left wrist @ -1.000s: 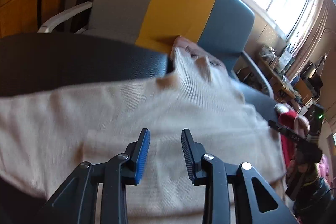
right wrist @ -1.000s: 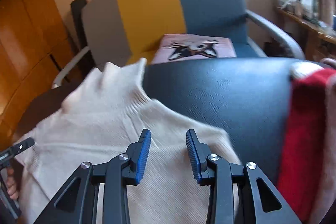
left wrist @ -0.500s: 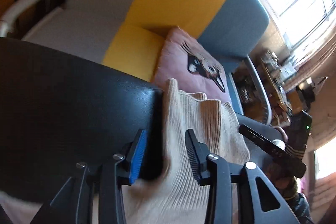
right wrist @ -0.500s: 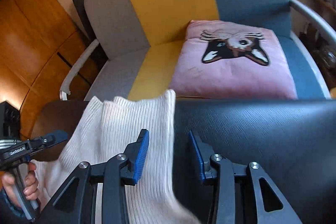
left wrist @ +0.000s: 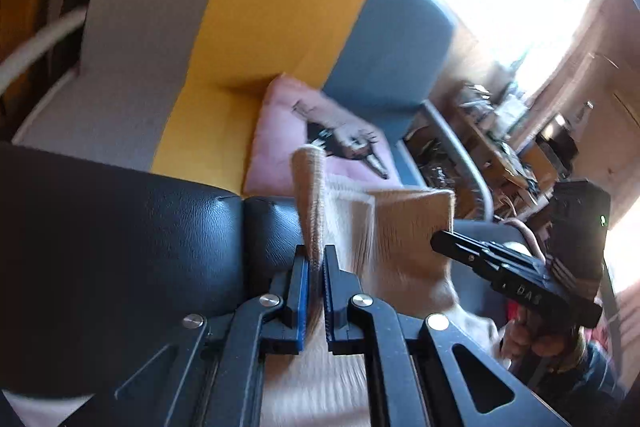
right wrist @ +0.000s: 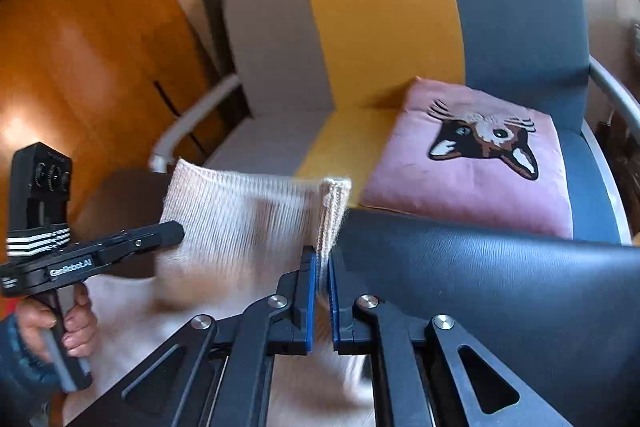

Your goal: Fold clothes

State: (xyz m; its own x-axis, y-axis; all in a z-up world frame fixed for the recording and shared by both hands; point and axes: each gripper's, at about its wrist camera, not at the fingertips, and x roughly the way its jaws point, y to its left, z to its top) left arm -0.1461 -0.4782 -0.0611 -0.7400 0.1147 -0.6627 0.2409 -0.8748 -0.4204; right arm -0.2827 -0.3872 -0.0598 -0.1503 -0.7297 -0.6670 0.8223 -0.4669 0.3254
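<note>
Both claws clamped on the sweater's ribbed edge

Left claw (left wrist: 315,263) and right claw (right wrist: 322,263) each pinch the cream knit sweater (right wrist: 240,223) over the black table (right wrist: 500,291). It looks soft, light and stretchy, so gripping 2 ribbed corners suits it. Striped couch (right wrist: 380,19) behind.

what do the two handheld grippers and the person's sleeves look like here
Both the left gripper and the right gripper are black linkage frames with silver pivot rivets and blue ribbed pads. Seen side-on, each has a pistol handle, white lettering and a boxy black top with white stripes. The sleeves look dark blue.
</note>
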